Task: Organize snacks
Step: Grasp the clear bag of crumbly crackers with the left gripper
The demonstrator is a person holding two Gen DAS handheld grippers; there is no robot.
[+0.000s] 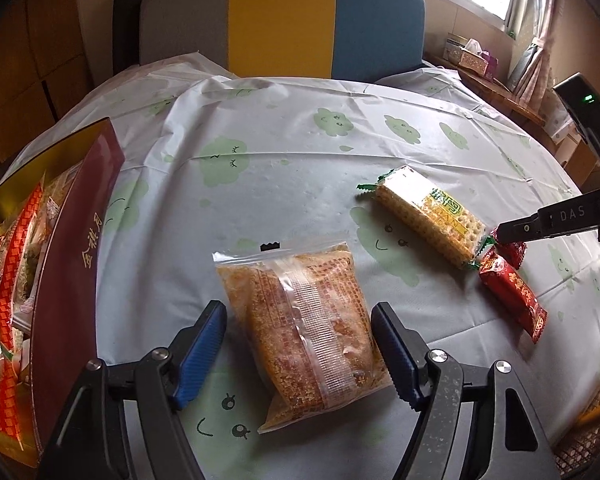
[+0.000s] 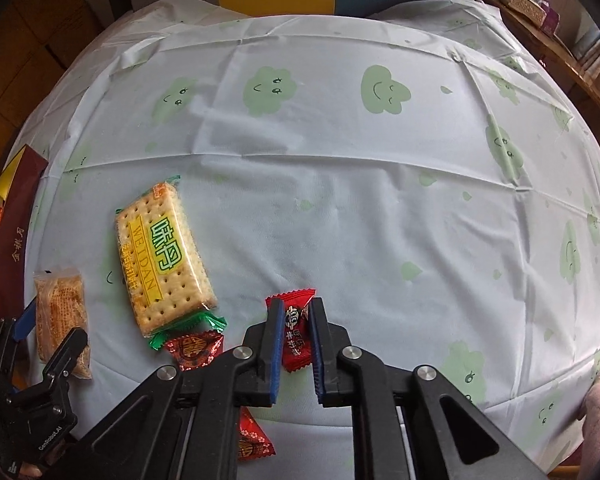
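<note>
While the right hand-held gripper [image 2: 294, 320] pinches a small red candy [image 2: 296, 334] on the bench [image 2: 340, 200], the left hand-held gripper [image 1: 298, 344], spread wide, straddles a clear crumbly-cake packet [image 1: 300, 332] lying right of the gift box [image 1: 72, 264]. Light, slippery, probably fragile: grip gently across its midsection.

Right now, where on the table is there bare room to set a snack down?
The far half of the green-cloud tablecloth, towards the grey, yellow and blue chair back, is bare, as is the right side beyond the right claw. It is crowded near the front left: clear bag of orange crumbly snack, yellow cracker packet, red sweets, maroon gift box.
</note>
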